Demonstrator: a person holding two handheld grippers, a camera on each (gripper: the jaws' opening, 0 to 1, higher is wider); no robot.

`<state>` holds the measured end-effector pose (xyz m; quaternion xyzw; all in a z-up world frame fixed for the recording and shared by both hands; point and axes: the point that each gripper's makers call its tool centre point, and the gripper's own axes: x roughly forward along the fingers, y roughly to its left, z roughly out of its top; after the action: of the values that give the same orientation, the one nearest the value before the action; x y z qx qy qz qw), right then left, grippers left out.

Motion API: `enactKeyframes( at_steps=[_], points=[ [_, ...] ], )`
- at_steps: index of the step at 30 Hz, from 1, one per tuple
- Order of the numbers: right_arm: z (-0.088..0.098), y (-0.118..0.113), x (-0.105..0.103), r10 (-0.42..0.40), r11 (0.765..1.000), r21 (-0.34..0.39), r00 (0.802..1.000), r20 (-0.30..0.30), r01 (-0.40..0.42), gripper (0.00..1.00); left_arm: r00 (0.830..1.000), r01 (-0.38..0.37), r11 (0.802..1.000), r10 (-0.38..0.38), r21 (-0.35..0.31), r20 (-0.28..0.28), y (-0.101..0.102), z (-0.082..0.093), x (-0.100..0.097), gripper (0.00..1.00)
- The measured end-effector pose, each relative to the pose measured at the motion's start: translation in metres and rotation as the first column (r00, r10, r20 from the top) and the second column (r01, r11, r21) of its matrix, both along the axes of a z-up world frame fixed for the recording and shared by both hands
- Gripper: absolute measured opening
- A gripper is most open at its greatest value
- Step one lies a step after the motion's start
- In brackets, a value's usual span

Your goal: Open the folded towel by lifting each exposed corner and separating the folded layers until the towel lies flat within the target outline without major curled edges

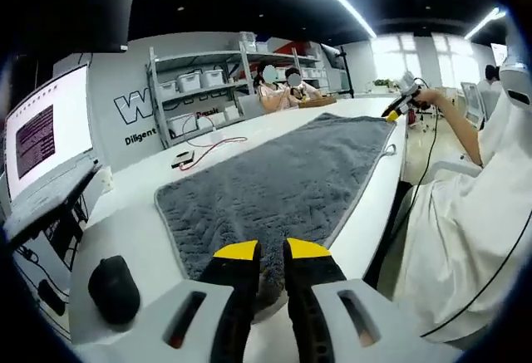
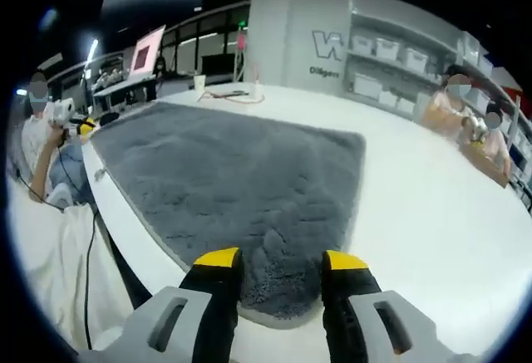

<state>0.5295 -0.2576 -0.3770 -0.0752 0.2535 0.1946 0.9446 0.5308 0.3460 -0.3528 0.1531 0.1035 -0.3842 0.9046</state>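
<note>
Since the grey towel already lies spread flat on the white surface, I judge little remains: the left hand-held gripper pinches its 6 o'clock hem with jaws nearly together, the right hand-held gripper straddles its corner, jaws apart.

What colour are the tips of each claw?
Yellow tips on black fingers, clearest in the right gripper view, above the fluffy grey towel.

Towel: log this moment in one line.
towel: spread flat on table | left gripper: near-closed at corner | right gripper: open over opposite corner
</note>
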Motion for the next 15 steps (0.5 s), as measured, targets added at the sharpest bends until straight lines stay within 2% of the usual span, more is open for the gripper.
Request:
enactKeyframes(
  at_steps=[2, 4, 8, 10, 12, 15],
  points=[
    [0.005, -0.005, 0.005, -0.016, 1.0, -0.016, 1.0, 0.027, 0.017, 0.35, 1.0, -0.016, 1.0, 0.016, 0.008, 0.027, 0.0, 0.005, 0.006, 0.12],
    [0.009, -0.011, 0.012, -0.023, 0.997, -0.068, 0.998, 0.064, 0.027, 0.36, 0.998, -0.044, 0.999, 0.043, 0.023, 0.052, 0.002, 0.01, 0.014, 0.12],
    [0.014, -0.005, 0.02, -0.017, 0.998, -0.061, 0.995, 0.095, 0.023, 0.37, 0.993, -0.082, 0.997, 0.083, -0.012, 0.087, 0.002, 0.027, 0.024, 0.1],
    [0.018, -0.004, 0.025, -0.017, 0.997, -0.073, 0.992, 0.122, 0.026, 0.36, 0.988, -0.086, 0.996, 0.089, -0.028, 0.128, -0.002, 0.042, 0.027, 0.1],
    [0.019, -0.004, 0.03, -0.011, 0.992, -0.122, 0.99, 0.137, 0.028, 0.36, 0.986, -0.079, 0.996, 0.084, -0.044, 0.141, -0.006, 0.049, 0.028, 0.08],
    [0.021, -0.001, 0.039, -0.023, 0.994, -0.103, 0.989, 0.144, 0.039, 0.31, 0.984, -0.067, 0.997, 0.073, -0.046, 0.162, -0.015, 0.055, 0.033, 0.03]
  ],
)
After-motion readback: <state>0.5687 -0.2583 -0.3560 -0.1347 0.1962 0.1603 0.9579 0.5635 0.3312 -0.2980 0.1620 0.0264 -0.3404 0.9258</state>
